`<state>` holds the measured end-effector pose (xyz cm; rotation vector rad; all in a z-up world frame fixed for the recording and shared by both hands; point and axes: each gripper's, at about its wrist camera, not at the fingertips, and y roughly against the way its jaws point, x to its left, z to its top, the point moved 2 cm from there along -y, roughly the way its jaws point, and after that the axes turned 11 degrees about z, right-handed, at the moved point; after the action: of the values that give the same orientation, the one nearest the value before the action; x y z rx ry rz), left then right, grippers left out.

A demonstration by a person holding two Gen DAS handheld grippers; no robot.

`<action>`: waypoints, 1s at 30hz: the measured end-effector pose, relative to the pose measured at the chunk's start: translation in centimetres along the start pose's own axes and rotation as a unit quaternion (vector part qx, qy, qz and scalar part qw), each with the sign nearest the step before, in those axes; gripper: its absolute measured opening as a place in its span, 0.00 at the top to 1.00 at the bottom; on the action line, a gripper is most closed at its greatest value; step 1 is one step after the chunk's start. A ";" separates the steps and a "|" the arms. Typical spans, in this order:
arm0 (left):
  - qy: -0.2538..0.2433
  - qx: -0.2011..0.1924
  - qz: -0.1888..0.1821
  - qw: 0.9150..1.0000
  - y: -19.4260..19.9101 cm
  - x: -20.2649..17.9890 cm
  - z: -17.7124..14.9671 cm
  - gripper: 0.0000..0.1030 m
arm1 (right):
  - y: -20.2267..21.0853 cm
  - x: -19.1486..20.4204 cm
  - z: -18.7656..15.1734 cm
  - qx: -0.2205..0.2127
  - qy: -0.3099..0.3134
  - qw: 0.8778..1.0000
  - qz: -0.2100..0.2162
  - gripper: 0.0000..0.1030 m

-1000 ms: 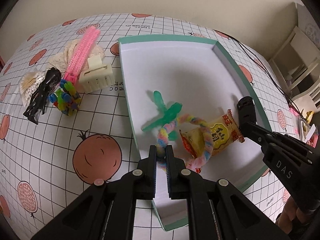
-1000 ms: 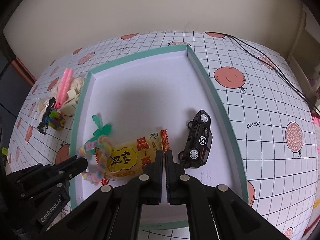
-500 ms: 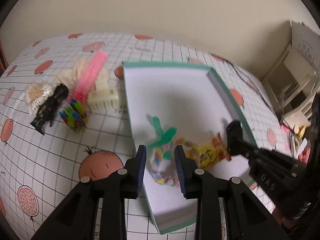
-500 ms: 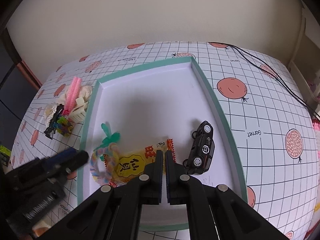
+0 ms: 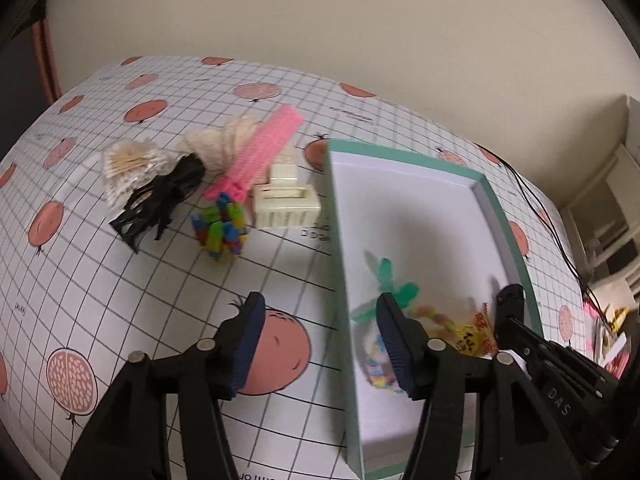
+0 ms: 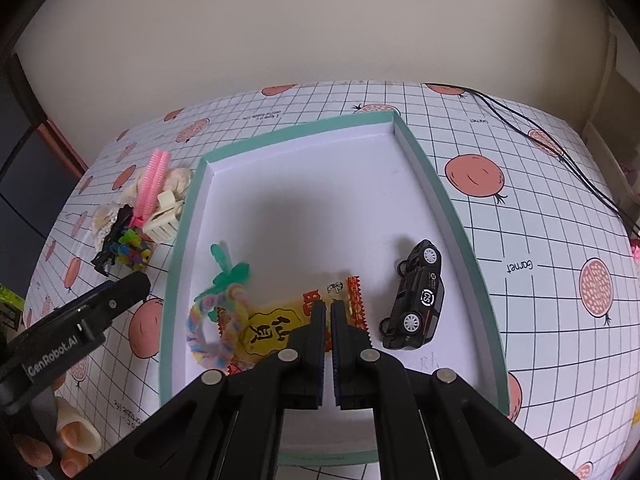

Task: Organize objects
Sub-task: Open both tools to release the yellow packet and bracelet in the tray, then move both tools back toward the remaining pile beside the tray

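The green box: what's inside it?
In the box: a black toy car, a yellow snack packet, a pastel fuzzy ring and a green clip. The right gripper covers part of the packet.

Beige wall (image 6: 320, 32), white shelving (image 5: 612, 216).

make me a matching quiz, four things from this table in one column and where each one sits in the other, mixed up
Things:
1. toy car
2. snack packet
3. cream hair clip
4. black cable

Places:
A. on the cloth left of the tray, beside the pink comb
B. on the cloth right of the tray
C. in the tray, by its right wall
D. in the tray, under the right gripper

Pairs: 1-C, 2-D, 3-A, 4-B
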<state>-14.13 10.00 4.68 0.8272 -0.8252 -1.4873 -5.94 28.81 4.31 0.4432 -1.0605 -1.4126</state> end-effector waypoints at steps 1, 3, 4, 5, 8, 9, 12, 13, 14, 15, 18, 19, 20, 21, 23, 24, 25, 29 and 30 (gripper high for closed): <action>0.005 -0.001 0.006 1.000 -0.1 0.3 0.0 0.34 | 0.0 0.1 0.0 0.000 0.000 1.000 0.001 0.96; 0.010 -0.004 0.011 1.000 -0.1 0.8 0.0 0.32 | -0.2 0.2 0.0 0.001 0.002 1.000 0.002 0.90; 0.015 -0.005 0.014 1.000 -0.1 1.1 0.0 0.32 | -0.2 0.2 -0.1 0.002 0.003 1.000 0.004 0.80; 0.020 -0.005 0.015 1.000 -0.2 1.3 0.0 0.29 | -0.3 0.3 -0.1 0.003 0.003 1.000 0.005 0.68; 0.029 -0.006 0.018 0.999 -0.3 1.7 0.1 0.19 | -0.2 0.4 -0.1 -0.003 0.001 1.000 0.010 0.59; 0.033 -0.007 0.019 0.999 -0.3 1.9 0.1 0.19 | -0.2 0.5 0.0 -0.005 0.001 1.000 0.011 0.57; 0.038 -0.010 0.021 0.999 -0.3 2.2 0.2 0.18 | -0.3 0.8 -0.1 -0.007 0.004 1.000 0.014 0.46; 0.039 -0.011 0.023 0.999 -0.4 2.2 0.2 0.16 | -0.3 0.8 -0.1 -0.007 0.004 1.000 0.014 0.43; 0.041 -0.012 0.024 0.999 -0.4 2.3 0.2 0.09 | -0.3 0.9 -0.1 -0.008 0.005 1.000 0.014 0.41; 0.042 -0.013 0.026 0.999 -0.4 2.4 0.2 0.07 | -0.3 0.9 -0.1 -0.009 0.006 1.000 0.014 0.39; 0.047 -0.020 0.032 0.998 -0.3 2.6 0.3 0.03 | -0.3 0.9 -0.1 -0.011 0.005 1.000 0.015 0.30; 0.051 -0.021 0.032 0.998 -0.3 2.7 0.4 0.01 | -0.4 0.9 -0.1 -0.011 0.005 1.000 0.014 0.27; 0.053 -0.022 0.031 0.998 -0.3 2.9 0.3 0.00 | -0.4 0.9 -0.2 -0.010 0.005 1.000 0.016 0.24; 0.055 -0.023 0.031 0.998 -0.2 2.9 0.3 0.00 | -0.4 0.9 -0.2 -0.009 0.005 1.000 0.016 0.23; 0.057 -0.027 0.036 0.997 -0.2 3.1 0.4 0.00 | -0.4 0.9 -0.2 -0.010 0.006 1.000 0.014 0.16; 0.058 -0.029 0.039 0.997 -0.2 3.2 0.4 0.00 | -0.4 0.9 -0.2 -0.012 0.007 1.000 0.014 0.14; 0.061 -0.030 0.040 0.997 -0.2 3.3 0.5 0.00 | -0.4 0.9 -0.2 -0.014 0.008 1.000 0.013 0.09; 0.072 -0.032 0.034 0.996 -0.1 3.6 0.5 0.00 | -0.4 0.8 -0.3 -0.018 0.012 1.000 0.007 0.00; 0.075 -0.034 0.032 0.996 -0.1 3.7 0.5 0.00 | -0.4 0.8 -0.3 -0.017 0.011 1.000 0.005 0.00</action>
<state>-14.84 6.31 4.74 0.8428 -0.6797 -1.3711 -6.06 27.91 4.06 0.4279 -1.0176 -1.4116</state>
